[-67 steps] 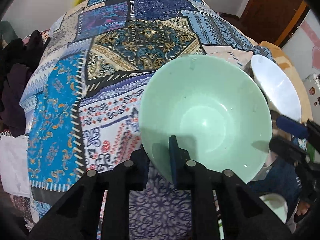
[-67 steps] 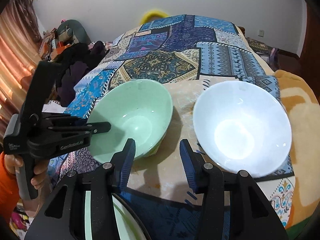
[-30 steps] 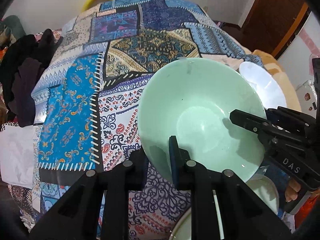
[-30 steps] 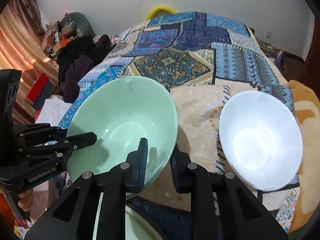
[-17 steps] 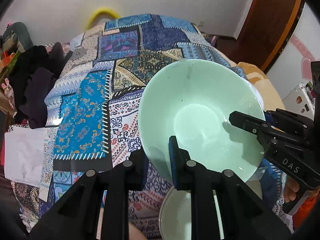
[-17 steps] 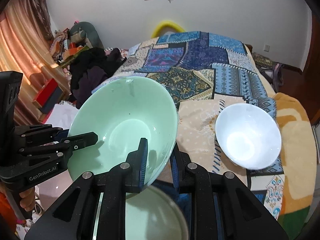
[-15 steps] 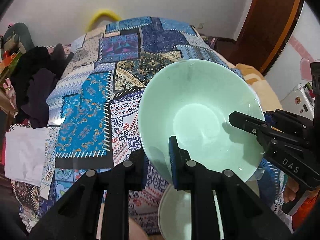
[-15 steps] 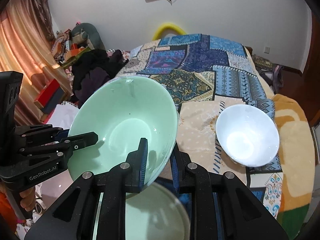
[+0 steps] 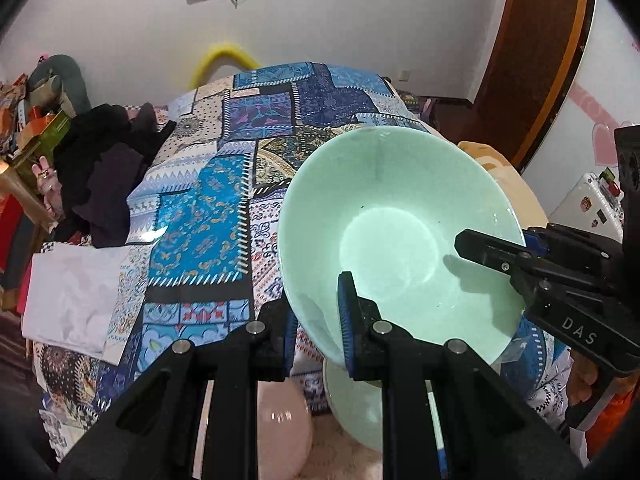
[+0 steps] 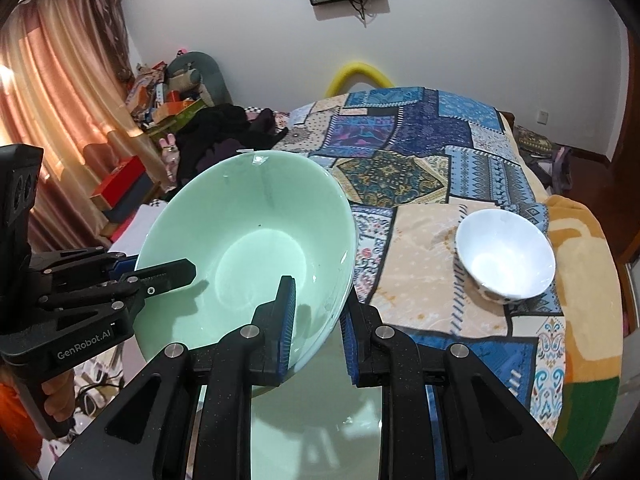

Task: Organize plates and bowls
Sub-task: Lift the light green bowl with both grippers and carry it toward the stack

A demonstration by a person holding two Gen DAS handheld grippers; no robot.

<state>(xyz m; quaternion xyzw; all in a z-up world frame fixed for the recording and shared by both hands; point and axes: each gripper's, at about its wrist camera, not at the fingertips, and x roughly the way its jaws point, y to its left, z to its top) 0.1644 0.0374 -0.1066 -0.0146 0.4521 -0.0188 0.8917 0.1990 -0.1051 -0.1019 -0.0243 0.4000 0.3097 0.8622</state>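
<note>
A large pale green bowl is held in the air above the bed, tilted. My left gripper is shut on its near rim, and my right gripper is shut on the opposite rim of the same green bowl. Each gripper shows in the other's view, the right gripper at the right and the left gripper at the left. A white bowl sits on the patchwork bedspread at the right. Below the held bowl lie another green dish and a pink dish.
A pile of dark clothes lies at the bed's left edge, with a white cloth below it. A wooden door stands at the right. Curtains and clutter fill the far left.
Both grippers have lifted the green bowl higher and back from the bed. The white bowl looks smaller and farther. A green dish and a pink dish have come into view below.
</note>
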